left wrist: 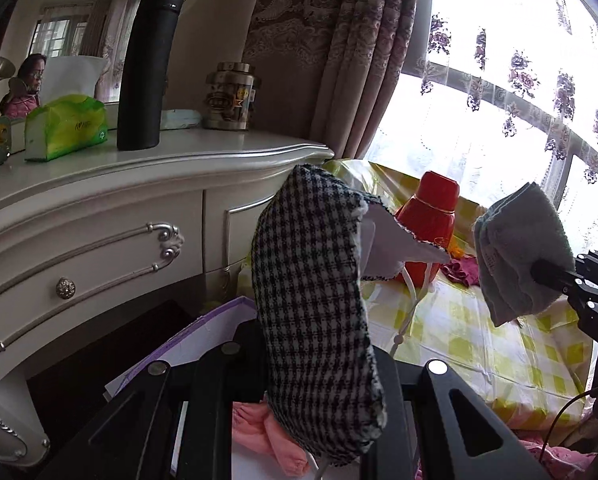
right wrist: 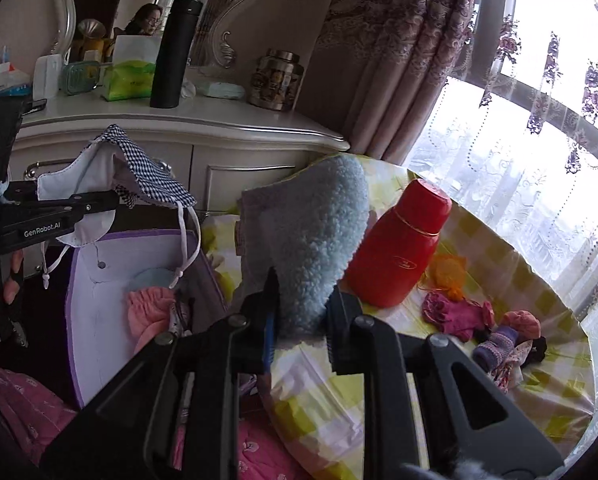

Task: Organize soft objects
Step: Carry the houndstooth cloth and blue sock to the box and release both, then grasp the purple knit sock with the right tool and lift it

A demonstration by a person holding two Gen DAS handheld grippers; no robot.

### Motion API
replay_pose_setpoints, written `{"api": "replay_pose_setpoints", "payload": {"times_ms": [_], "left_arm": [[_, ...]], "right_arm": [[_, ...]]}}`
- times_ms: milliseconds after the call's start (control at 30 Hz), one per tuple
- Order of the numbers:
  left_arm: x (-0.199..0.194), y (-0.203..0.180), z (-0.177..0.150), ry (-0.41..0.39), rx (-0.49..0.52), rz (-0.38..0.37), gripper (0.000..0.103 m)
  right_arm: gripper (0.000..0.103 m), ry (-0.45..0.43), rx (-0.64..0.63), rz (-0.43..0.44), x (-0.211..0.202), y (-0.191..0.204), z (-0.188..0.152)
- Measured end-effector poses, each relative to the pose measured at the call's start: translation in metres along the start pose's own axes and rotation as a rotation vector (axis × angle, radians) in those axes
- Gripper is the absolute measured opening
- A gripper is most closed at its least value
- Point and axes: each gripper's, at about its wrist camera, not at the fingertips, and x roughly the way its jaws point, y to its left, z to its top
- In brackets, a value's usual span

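While the left gripper (right wrist: 111, 204) pinches the checked mask (right wrist: 151, 168) above the purple box (right wrist: 87, 320), the right gripper (right wrist: 299, 316) clamps a blue cloth (right wrist: 319, 232) just beside it, probably nearer the table (right wrist: 539, 380) than the box, its length running up from the fingers.

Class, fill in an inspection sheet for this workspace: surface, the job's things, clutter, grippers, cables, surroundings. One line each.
Surface: table under a yellow-checked cloth, wrinkled.
Job's things: houndstooth face mask in the left gripper; fluffy blue cloth in the right gripper; purple-rimmed box already holding a pink item; small pink and purple fabric pieces left on the cloth.
Clutter: red flask standing on the table.
Grippers: both with jaws closed on fabric, raised off the table.
Cables: thin black cable at the table's near edge.
Surroundings: cream dresser with black flask, green tissue pack; curtained window.
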Motion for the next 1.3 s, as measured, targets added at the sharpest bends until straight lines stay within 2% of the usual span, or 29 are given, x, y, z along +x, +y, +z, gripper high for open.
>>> {"api": "replay_pose_setpoints", "payload": {"times_ms": [133, 200, 233, 267, 300, 333, 467, 600, 667, 767, 867, 967, 1033, 1133, 1233, 1300], "left_arm": [[0.003, 0.012, -0.011, 0.033, -0.01, 0.046, 0.025], [0.01, 0.02, -0.015, 0.059, -0.028, 0.105, 0.039], [0.016, 0.024, -0.015, 0.085, -0.038, 0.141, 0.065], [0.023, 0.027, -0.017, 0.113, -0.044, 0.185, 0.088], [0.026, 0.03, -0.018, 0.115, -0.045, 0.224, 0.09], [0.028, 0.032, -0.019, 0.104, -0.04, 0.253, 0.09], [0.035, 0.024, -0.019, 0.107, 0.015, 0.292, 0.09], [0.05, -0.002, -0.013, 0.138, 0.072, 0.219, 0.09], [0.063, -0.026, -0.011, 0.16, 0.116, 0.164, 0.09], [0.093, -0.076, -0.011, 0.237, 0.174, 0.017, 0.092], [0.132, -0.134, -0.019, 0.338, 0.229, -0.145, 0.092], [0.176, -0.195, -0.03, 0.395, 0.286, -0.243, 0.092], [0.204, -0.234, -0.038, 0.402, 0.33, -0.271, 0.092], [0.244, -0.29, -0.045, 0.389, 0.367, -0.312, 0.092], [0.279, -0.332, -0.048, 0.361, 0.387, -0.33, 0.092], [0.297, -0.351, -0.05, 0.358, 0.399, -0.314, 0.092]], "right_arm": [[0.024, 0.026, -0.033, 0.102, 0.012, 0.029, 0.0], [0.027, 0.047, -0.039, 0.185, 0.021, 0.042, -0.003], [0.031, 0.066, -0.045, 0.235, 0.029, 0.049, -0.005], [0.043, 0.094, -0.056, 0.276, 0.039, 0.057, -0.008], [0.057, 0.122, -0.064, 0.293, 0.048, 0.065, -0.012], [0.061, 0.142, -0.067, 0.299, 0.056, 0.07, -0.016], [0.064, 0.173, -0.055, 0.337, 0.062, 0.072, -0.029], [0.074, 0.16, -0.024, 0.276, 0.054, 0.046, -0.04], [0.074, 0.176, 0.02, 0.237, 0.055, 0.024, -0.049], [0.076, 0.211, 0.095, 0.121, 0.058, -0.022, -0.07], [0.078, 0.266, 0.24, 0.015, 0.06, -0.084, -0.101], [0.08, 0.319, 0.399, -0.096, 0.06, -0.15, -0.141], [0.08, 0.344, 0.519, -0.154, 0.061, -0.194, -0.169], [0.08, 0.327, 0.679, -0.21, 0.065, -0.257, -0.2], [0.08, 0.248, 0.749, -0.221, 0.076, -0.307, -0.209], [0.08, 0.196, 0.765, -0.208, 0.093, -0.333, -0.207]]}}
